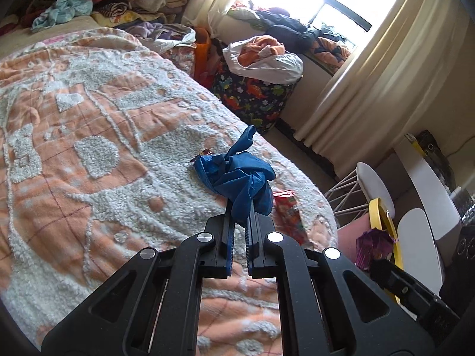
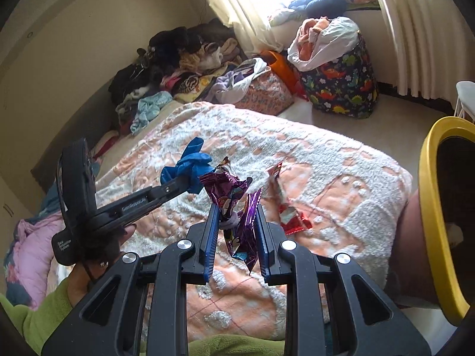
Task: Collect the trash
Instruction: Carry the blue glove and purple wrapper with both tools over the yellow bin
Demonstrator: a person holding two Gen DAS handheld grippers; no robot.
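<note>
My left gripper (image 1: 241,207) is shut on a crumpled blue glove (image 1: 237,175) and holds it above the bed; it also shows in the right wrist view (image 2: 190,182) with the glove (image 2: 190,163). My right gripper (image 2: 237,207) is shut on a purple foil wrapper (image 2: 237,207), held above the bed; that wrapper also shows in the left wrist view (image 1: 374,244). A red wrapper (image 1: 289,215) lies on the orange and white blanket (image 1: 104,148), near the bed's edge, also in the right wrist view (image 2: 289,207). A yellow-rimmed bin (image 2: 436,207) stands beside the bed at the right.
Piles of clothes (image 2: 178,68) lie at the bed's far end. A dinosaur-print bag (image 2: 341,86) stuffed with laundry stands under the window. White chairs (image 1: 421,237) and a white wire rack (image 1: 347,190) stand beside the bed.
</note>
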